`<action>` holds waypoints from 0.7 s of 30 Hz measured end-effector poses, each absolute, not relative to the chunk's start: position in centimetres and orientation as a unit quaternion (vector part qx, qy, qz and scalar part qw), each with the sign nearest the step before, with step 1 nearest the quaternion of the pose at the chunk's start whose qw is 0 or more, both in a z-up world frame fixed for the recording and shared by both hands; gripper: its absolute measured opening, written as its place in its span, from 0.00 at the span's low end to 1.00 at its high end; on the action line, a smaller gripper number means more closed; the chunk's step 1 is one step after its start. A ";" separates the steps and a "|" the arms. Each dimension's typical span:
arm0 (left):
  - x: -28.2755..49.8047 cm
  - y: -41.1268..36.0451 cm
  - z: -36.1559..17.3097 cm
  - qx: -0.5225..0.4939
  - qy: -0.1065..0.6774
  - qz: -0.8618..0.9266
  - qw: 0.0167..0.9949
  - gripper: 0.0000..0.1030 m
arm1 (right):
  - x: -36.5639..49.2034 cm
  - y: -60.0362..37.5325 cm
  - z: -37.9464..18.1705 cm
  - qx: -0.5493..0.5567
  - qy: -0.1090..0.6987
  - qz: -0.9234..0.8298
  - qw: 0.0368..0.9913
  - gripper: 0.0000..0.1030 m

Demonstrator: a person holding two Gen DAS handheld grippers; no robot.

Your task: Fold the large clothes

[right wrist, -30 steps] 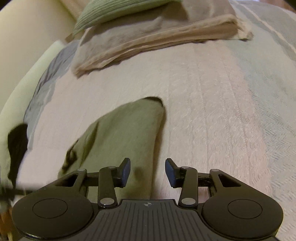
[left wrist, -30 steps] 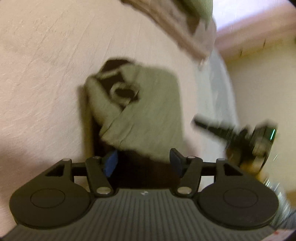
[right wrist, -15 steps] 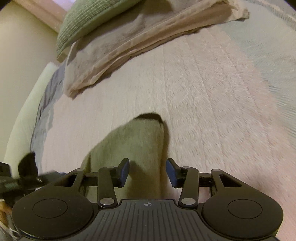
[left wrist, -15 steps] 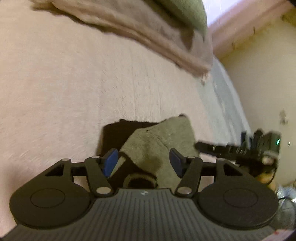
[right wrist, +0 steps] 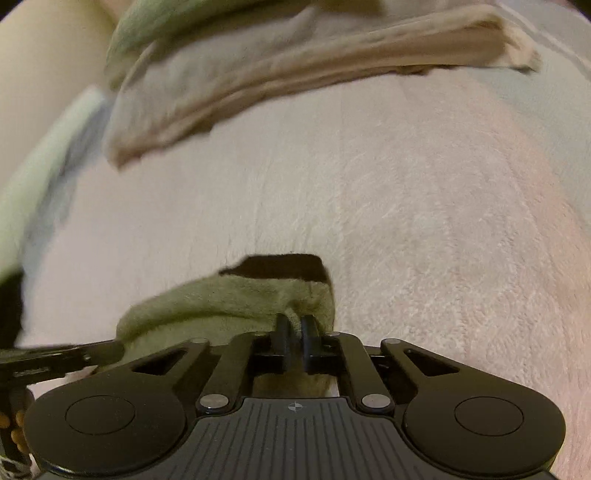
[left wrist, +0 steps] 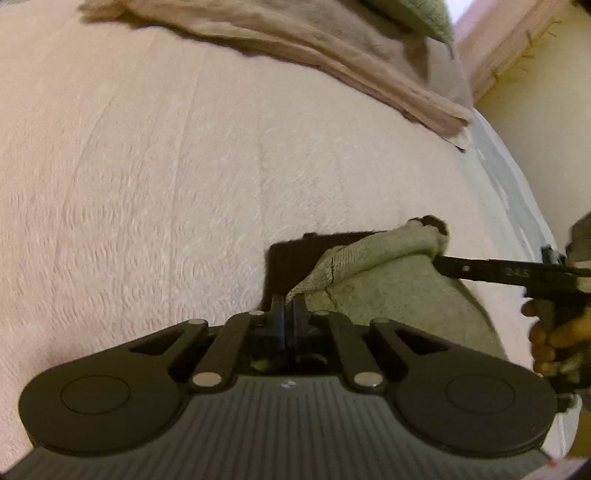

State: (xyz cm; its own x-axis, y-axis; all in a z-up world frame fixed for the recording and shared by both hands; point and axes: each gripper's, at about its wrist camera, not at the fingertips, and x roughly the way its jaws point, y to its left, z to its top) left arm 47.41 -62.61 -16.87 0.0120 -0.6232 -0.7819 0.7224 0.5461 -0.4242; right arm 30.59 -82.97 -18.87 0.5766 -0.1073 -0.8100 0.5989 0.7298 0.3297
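Observation:
An olive-green garment (left wrist: 402,291) with a dark lining lies partly folded on the pale pink bedspread (left wrist: 166,177). My left gripper (left wrist: 289,302) is shut on the garment's near edge. In the right wrist view the same garment (right wrist: 236,299) bunches up just ahead of my right gripper (right wrist: 295,325), which is shut on its green edge. The right gripper's black fingers (left wrist: 480,267) reach in from the right in the left wrist view and pinch the far corner of the fold. A hand (left wrist: 554,332) holds that gripper.
A beige folded blanket (right wrist: 295,74) with a green pillow (left wrist: 413,14) on it lies across the far end of the bed. A cream wall (left wrist: 554,129) stands past the bed's grey-striped edge (left wrist: 506,177). The left gripper's fingers (right wrist: 74,354) show low on the left in the right wrist view.
Both grippers were open above the garment one second ago. They have dropped down to it and shut on its edge, one at each end of the fold.

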 end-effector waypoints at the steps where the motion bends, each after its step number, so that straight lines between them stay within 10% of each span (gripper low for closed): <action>1: 47.3 -62.5 -16.6 0.037 0.520 -0.468 0.714 0.07 | 30.7 -82.5 -18.3 0.281 0.414 -0.211 0.840 0.16; 5: 46.6 -61.0 -13.6 0.001 0.520 -0.433 0.736 0.31 | 28.5 -80.3 -15.0 0.215 0.406 -0.223 0.860 0.43; 12: 39.3 -56.9 -6.3 -0.013 0.505 -0.470 0.724 0.23 | 21.5 -71.2 -10.3 0.176 0.408 -0.166 0.880 0.44; 21: 33.8 -54.1 -10.5 -0.007 0.593 -0.393 0.703 0.06 | 19.0 -67.7 -14.8 0.246 0.488 -0.165 0.821 0.43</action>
